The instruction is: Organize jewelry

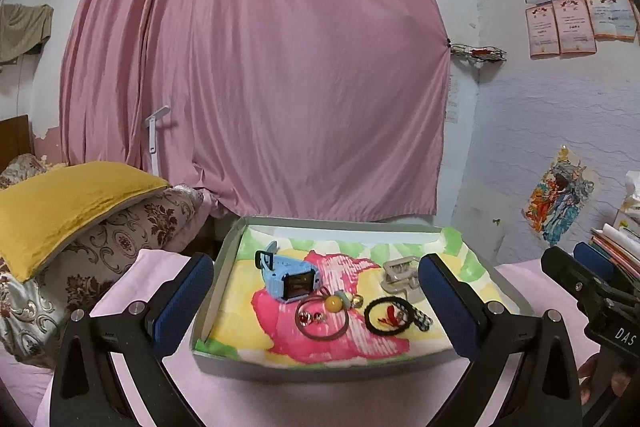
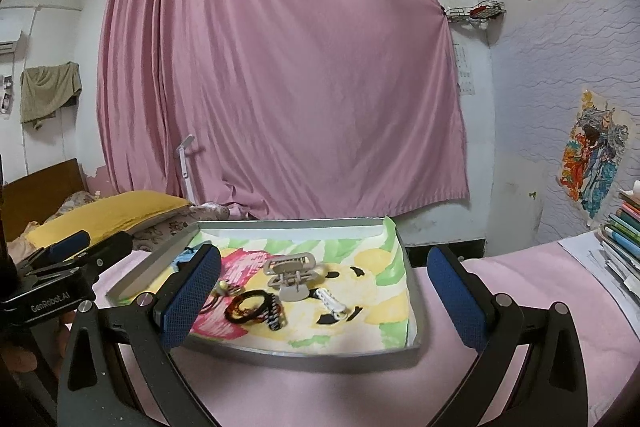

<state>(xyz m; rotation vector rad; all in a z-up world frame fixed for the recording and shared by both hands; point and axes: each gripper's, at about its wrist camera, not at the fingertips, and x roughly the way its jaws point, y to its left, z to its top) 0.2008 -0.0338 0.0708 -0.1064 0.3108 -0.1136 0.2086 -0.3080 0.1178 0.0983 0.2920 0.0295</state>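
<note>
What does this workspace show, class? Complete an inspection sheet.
Surface: pink cloth, bearing a shallow tray lined with a floral towel.
Job's things: in tray, blue watch, beige hair claw, black hair tie, brown hair tie with yellow bead.
Clutter: stacked books.
Grippers: left gripper and right gripper, jaws open, empty.
Cables: nothing seen.
Surroundings: pink curtain, yellow pillow.

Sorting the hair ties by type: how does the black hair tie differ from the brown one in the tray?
The black hair tie is thick and fuzzy with a red charm inside its loop; the brown hair tie is a thin cord carrying a yellow bead. The brown loop is wider. Both lie flat on the tray's colourful cloth.
</note>
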